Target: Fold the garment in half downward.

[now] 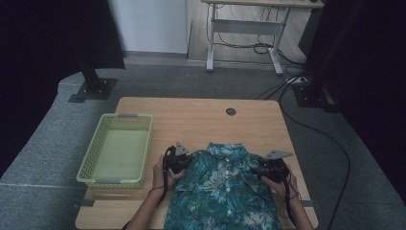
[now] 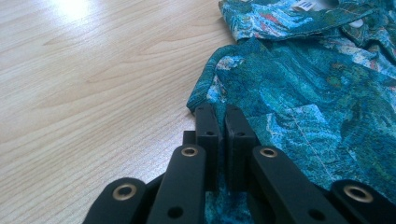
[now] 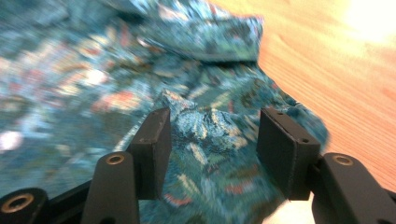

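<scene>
Black jaws of my left tool (image 2: 218, 122) are pinched on the left shoulder edge of the teal floral shirt (image 1: 222, 191), which lies collar-up on the wooden surface (image 1: 201, 117) beside the green basket (image 1: 117, 149). My right tool (image 3: 212, 135) stands apart over the right shoulder, gripping nothing. If I lift now, I judge the shirt swings lopsided; that thin left pinch may slip.

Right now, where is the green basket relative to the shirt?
In the high view the green basket sits on the table's left side, left of the teal floral shirt, nearest the left hand-held gripper.
</scene>
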